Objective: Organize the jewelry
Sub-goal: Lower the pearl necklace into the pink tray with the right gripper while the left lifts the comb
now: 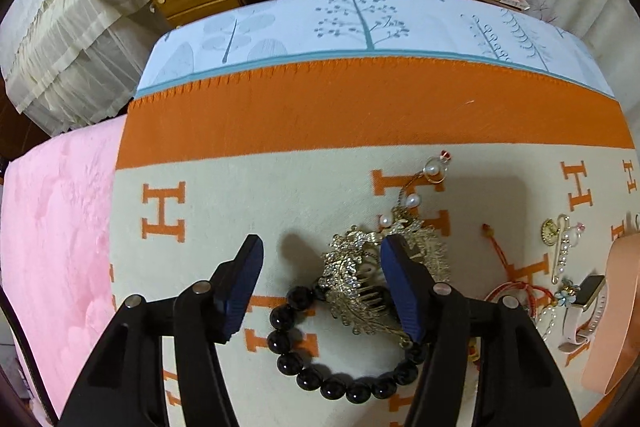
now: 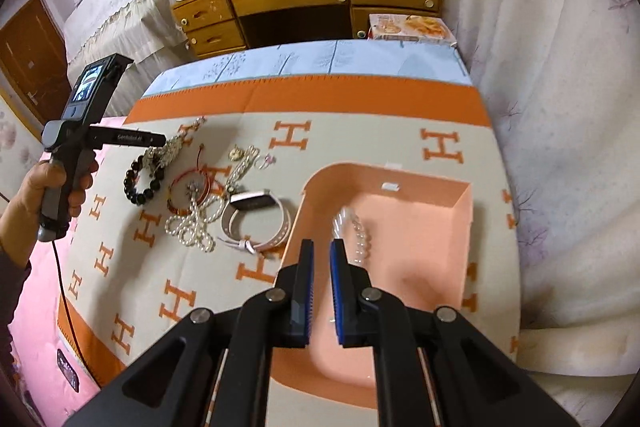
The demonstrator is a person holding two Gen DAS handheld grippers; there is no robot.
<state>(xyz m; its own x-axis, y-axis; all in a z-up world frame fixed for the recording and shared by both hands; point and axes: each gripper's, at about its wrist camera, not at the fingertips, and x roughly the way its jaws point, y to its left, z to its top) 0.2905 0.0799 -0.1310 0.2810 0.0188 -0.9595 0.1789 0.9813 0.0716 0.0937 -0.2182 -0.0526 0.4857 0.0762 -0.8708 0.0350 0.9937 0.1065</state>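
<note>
Left claw poised over the gold hair clip

The left gripper (image 1: 322, 291) hangs with jaws apart and nothing pinched — the ornate gold rhinestone hair clip (image 1: 356, 283) lies between them nearer the right pad, its long axis running roughly along the fingers, overlapping the black bead bracelet (image 1: 340, 359). The right gripper (image 2: 321, 293) — nearly closed, empty — hovers over the peach cardboard box (image 2: 460, 203), well apart.
</note>
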